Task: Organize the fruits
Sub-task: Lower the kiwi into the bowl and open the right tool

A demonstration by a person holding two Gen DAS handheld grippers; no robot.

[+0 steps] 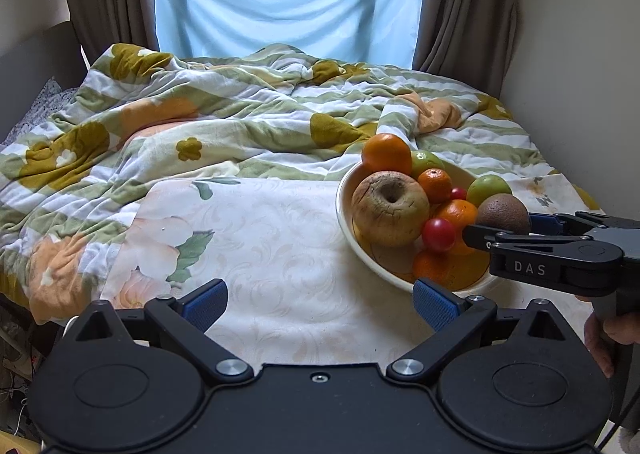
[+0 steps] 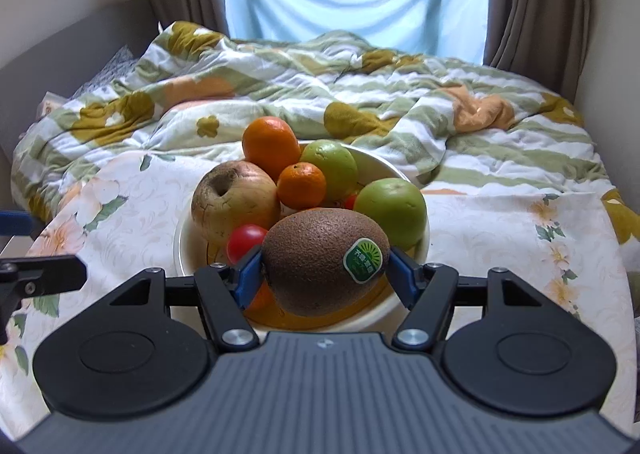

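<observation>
Hovering at the near rim of the cream-coloured round bowl [image 2: 416,250], the right gripper [image 2: 324,270] has its blue pads clamped on either end of a fuzzy brown kiwi with a green sticker [image 2: 320,254], the fruit's long axis lying straight across from one pad to the other. From where I stand, the kiwi sits just above the bowl's near edge, with the pile directly beyond it: a wrinkled tan apple [image 2: 234,206] to the left, a small red tomato [image 2: 246,240] just beside the left pad, a green round fruit [image 2: 390,210] to the right, and oranges [image 2: 271,146] heaped behind. That, I would say, is what the coming move turns on: the free spot lies forward and slightly down, between tomato and green fruit, so a short push ahead should land it. The left gripper [image 1: 320,304] stands wide with nothing between its jaws, over the pale floral cloth [image 1: 260,238] to the left of the bowl, farther from the fruit than its partner.
</observation>
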